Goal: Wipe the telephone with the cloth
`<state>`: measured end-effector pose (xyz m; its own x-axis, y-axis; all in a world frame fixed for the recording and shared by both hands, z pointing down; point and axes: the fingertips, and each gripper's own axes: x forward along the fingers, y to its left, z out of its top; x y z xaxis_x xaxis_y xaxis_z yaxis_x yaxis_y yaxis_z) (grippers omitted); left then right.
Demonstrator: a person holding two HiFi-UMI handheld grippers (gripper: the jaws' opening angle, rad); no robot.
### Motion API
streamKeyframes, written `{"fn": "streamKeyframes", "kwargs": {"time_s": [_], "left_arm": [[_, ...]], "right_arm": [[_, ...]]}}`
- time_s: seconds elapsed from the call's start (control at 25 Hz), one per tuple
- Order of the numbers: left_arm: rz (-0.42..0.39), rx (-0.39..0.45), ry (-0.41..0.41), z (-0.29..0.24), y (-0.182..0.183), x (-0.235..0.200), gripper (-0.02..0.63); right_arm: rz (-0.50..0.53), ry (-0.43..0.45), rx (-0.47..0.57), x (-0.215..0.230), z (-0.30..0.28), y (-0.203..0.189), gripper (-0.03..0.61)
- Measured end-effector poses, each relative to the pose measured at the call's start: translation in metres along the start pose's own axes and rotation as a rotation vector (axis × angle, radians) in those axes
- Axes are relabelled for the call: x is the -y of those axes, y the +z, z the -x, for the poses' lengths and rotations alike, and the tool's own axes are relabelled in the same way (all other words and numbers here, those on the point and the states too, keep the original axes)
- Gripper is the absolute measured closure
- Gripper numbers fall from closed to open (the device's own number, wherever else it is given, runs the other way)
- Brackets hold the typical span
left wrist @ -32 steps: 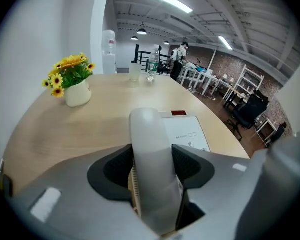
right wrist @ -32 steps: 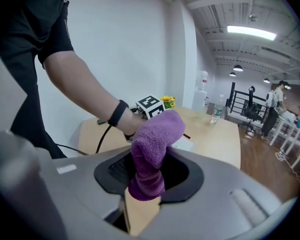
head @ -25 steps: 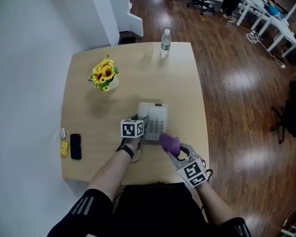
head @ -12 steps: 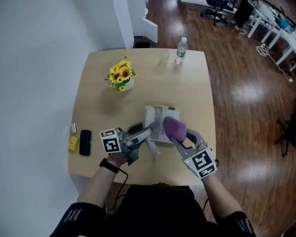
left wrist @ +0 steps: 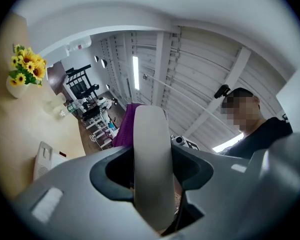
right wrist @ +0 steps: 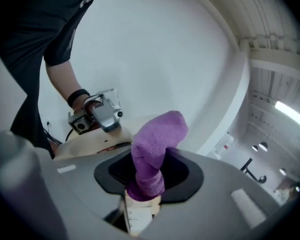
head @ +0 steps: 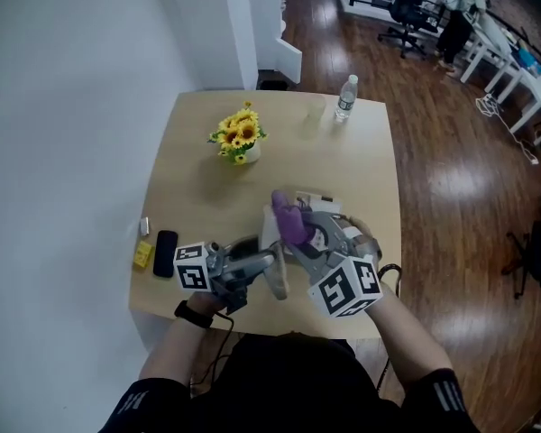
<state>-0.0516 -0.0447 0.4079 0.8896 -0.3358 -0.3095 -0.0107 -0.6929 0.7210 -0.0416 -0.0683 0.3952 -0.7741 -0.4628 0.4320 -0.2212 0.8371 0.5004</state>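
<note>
Above telephone [head: 323, 202], cloth [head: 293, 222] now raised, apparently clear.

Premises: open-plan office. A light wooden table [head: 189, 152] carries a desk telephone [head: 317, 202]. At 1 o'clock, across dark plank floor [head: 451, 179], black swivel chairs [head: 406, 7] stand beside rows of white desks [head: 514, 70]. Exposed ceiling, strip lights [left wrist: 135, 73].

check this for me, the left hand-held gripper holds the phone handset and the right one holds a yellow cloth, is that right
Not quite. The cloth clamped in the right hand-held gripper is purple, not yellow, as the right gripper view shows. The rest is right: the left hand-held gripper holds the handset.
</note>
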Motion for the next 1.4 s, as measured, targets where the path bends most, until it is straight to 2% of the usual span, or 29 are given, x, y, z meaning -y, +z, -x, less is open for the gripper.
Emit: {"fn": "streamKeyframes", "kwargs": {"time_s": [0.24,0.32,0.48,0.64,0.76,0.88,1.08,1.28,1.4], "left_arm": [[0.0,0.023,-0.017,0.015,0.005,0.008,0.399],[0.001,0.027,-0.032,0.015,0.006,0.011,0.399],[-0.002,0.004,-0.048,0.01,0.0,0.017,0.399],[0.007,0.036,-0.066,0.012,0.005,0.019,0.399],[0.0,0.053,-0.061,0.015,0.013,0.018,0.399],[-0.013,0.089,-0.059,0.017,0.022,0.02,0.399],[-0.043,0.174,-0.069,0.022,0.047,0.025,0.399],[-0.054,0.266,-0.071,0.021,0.064,0.031,0.399],[-0.059,0.281,-0.07,0.017,0.065,0.032,0.399]], "right_arm": [[0.114,0.129,-0.037,-0.048,0.004,0.0,0.448],[0.086,0.108,-0.035,-0.043,0.006,0.001,0.448],[0.001,0.007,0.006,-0.006,0.011,0.014,0.448],[0.08,0.058,-0.003,-0.019,0.007,0.022,0.448],[0.095,0.117,-0.015,-0.037,0.009,0.017,0.448],[0.073,0.171,-0.024,-0.06,0.016,0.008,0.448],[-0.007,0.19,-0.039,-0.082,0.021,-0.006,0.448],[0.044,0.206,-0.029,-0.095,0.011,0.005,0.448],[0.086,0.211,-0.043,-0.105,0.006,0.007,0.448]]}}
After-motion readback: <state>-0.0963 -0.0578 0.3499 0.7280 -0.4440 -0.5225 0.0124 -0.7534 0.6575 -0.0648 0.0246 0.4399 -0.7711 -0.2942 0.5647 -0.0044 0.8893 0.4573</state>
